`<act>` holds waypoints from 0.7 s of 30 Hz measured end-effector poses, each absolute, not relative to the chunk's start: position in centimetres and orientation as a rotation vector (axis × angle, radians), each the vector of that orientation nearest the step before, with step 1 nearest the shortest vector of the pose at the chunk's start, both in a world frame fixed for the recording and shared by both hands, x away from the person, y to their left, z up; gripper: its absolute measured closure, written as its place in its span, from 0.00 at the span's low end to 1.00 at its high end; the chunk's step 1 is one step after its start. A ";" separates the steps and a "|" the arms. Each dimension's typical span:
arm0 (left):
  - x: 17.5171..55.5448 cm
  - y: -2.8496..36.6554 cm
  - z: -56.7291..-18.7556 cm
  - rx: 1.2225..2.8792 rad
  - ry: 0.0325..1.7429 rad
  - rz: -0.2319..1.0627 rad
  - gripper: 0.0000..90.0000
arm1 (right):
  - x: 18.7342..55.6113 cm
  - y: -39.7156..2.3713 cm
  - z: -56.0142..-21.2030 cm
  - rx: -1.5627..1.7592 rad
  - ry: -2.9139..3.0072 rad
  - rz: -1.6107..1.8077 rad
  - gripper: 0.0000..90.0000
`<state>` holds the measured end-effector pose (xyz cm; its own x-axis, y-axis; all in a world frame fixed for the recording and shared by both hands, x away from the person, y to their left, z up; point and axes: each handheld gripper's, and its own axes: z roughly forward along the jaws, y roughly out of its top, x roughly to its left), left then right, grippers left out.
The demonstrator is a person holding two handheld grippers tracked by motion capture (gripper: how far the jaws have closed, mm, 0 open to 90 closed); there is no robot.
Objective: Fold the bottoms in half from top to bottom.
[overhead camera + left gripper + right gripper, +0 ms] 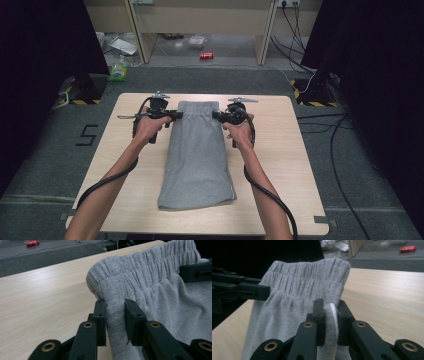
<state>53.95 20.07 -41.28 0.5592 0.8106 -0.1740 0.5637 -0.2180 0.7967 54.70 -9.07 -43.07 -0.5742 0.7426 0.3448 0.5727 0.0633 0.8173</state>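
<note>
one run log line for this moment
item: grey shorts | left claw: shut on waistband edge | right claw: shut on opposite edge | waistband end raised off table

L gripper (176, 116) & R gripper (216, 116): jaws clamped, forearms stretched fwd

I see soft grey fleece cloth shorts (197, 155) (ribbed, gathered waistband) on the smooth, matt pale wood-grain table (295, 165); my grippers' matt black plastic jaws carry brassy rivets.
</note>
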 end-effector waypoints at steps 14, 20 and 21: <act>47.0 21.0 -40.3 1.911 0.897 0.386 0.84 | 48.6 -10.3 -41.9 1.151 2.197 1.667 0.90; 44.1 21.4 -41.2 1.912 0.828 0.404 0.89 | 45.3 -10.5 -42.3 1.080 2.225 1.682 0.90; 44.1 21.4 -41.2 1.912 0.828 0.404 0.89 | 45.3 -10.5 -42.3 1.080 2.225 1.682 0.90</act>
<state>44.08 21.40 -41.19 0.7128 0.6977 -0.0713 0.3737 -0.2918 0.8804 45.32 -10.47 -42.27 -0.7294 0.6186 0.2920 0.4496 0.1118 0.8862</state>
